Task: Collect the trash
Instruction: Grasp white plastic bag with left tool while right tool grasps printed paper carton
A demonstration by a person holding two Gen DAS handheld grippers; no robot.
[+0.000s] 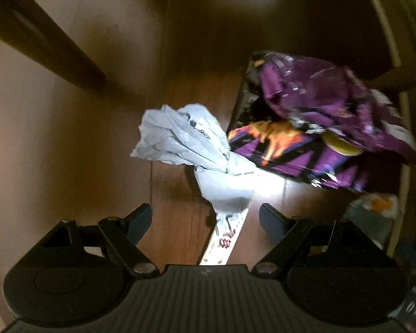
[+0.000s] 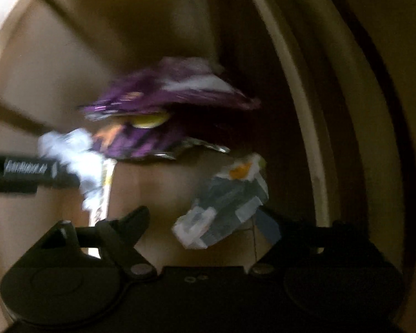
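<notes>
A crumpled pale-blue paper with a printed white strip lies on the brown wooden floor, just ahead of my open left gripper. A crumpled purple snack bag lies right of the paper, touching it. In the right wrist view, which is blurred, the purple bag is ahead, the paper is at left beside the left gripper's black body. A grey-white wrapper with an orange spot lies between the fingers of my open right gripper.
A dark furniture leg crosses the upper left of the left view. A pale curved rim runs along the right side of both views. The grey-white wrapper also shows at the right in the left wrist view.
</notes>
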